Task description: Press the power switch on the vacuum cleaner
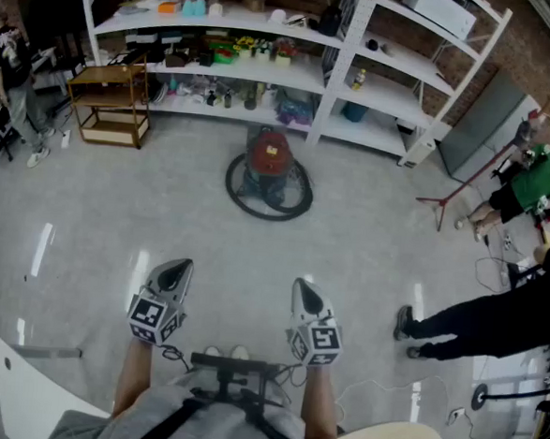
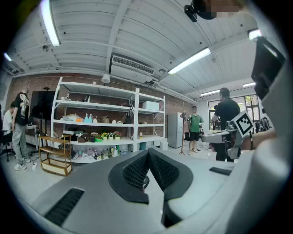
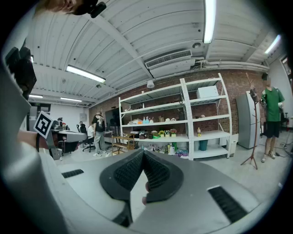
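1. Nearest, the left gripper [image 1: 179, 266] and the right gripper [image 1: 302, 286] are held low, close to the body. Each has its jaws pressed together, and nothing is gripped by either.
2. Beyond them, open floor [image 1: 377, 240] is seen, so the vacuum cleaner [image 1: 269, 155] stands well apart from both tools. It lies almost straight ahead, and the right gripper is judged marginally nearer.
3. Farthest, the vacuum cleaner is shown as a squat red canister ringed by 1 coiled dark hose [image 1: 267, 207], just before the white shelving [image 1: 334, 73]. Its power switch cannot be made out.
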Tool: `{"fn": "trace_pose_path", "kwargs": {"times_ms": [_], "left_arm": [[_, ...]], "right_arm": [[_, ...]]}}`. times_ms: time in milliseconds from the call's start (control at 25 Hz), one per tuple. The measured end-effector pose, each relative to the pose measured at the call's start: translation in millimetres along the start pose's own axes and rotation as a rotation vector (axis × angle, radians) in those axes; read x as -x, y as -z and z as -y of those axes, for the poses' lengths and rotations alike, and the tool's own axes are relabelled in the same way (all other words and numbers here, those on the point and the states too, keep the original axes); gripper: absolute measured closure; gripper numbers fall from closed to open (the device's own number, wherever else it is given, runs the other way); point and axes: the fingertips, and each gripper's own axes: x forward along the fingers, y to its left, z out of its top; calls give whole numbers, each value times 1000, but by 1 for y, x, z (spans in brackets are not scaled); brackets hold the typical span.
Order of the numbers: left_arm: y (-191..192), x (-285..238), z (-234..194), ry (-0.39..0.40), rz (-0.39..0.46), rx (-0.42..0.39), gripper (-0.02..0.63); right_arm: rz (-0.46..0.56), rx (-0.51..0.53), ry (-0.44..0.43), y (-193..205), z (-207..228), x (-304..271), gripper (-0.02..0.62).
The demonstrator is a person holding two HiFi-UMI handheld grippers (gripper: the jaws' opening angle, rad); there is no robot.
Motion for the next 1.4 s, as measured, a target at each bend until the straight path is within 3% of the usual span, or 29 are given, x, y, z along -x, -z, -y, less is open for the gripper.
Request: {"fn": "trace_pose_path", "kwargs": {"times_ms": [1000,1400], "left_arm": [[-5,-54,15,-54,-21,-29,598],[-8,-113,-6,-22,-30,-42,598]], "right_arm": [[-23,12,-54,5,53,-28,583],[-22,3,-35,-2,81,-77,583]]}}
